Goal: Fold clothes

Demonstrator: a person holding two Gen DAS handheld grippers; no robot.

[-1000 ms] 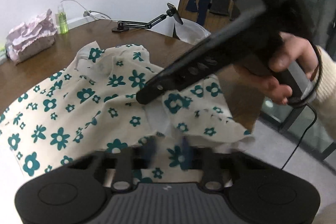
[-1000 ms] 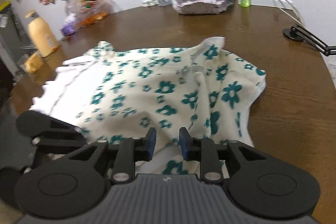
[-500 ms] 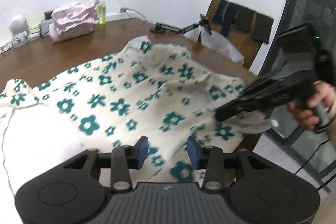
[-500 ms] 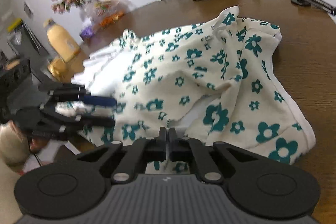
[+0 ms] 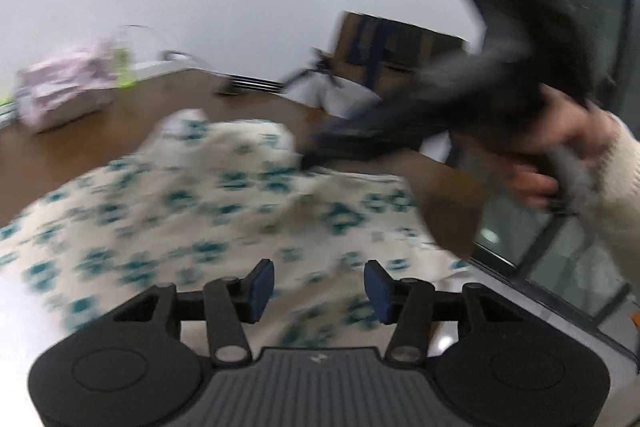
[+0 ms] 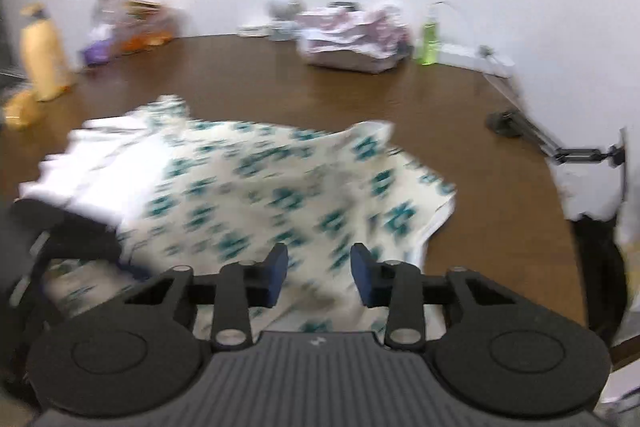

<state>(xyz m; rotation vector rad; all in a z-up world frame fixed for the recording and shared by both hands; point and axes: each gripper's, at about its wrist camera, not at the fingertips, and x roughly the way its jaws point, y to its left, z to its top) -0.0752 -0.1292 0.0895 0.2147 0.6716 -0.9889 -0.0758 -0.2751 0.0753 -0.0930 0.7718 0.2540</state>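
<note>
On the brown table (image 6: 320, 83), the floral garment (image 6: 260, 187) lies spread, long axis running left to right, directly ahead of both tools. Left gripper (image 5: 319, 285): pads apart, empty, over the near hem. Right gripper (image 6: 319, 274): also apart, empty, nearer the garment's right-hand edge (image 6: 436, 211), so likelier to take it. Half a second ago the right's pads were together; now released. Both views blurred, tools moving.
</note>
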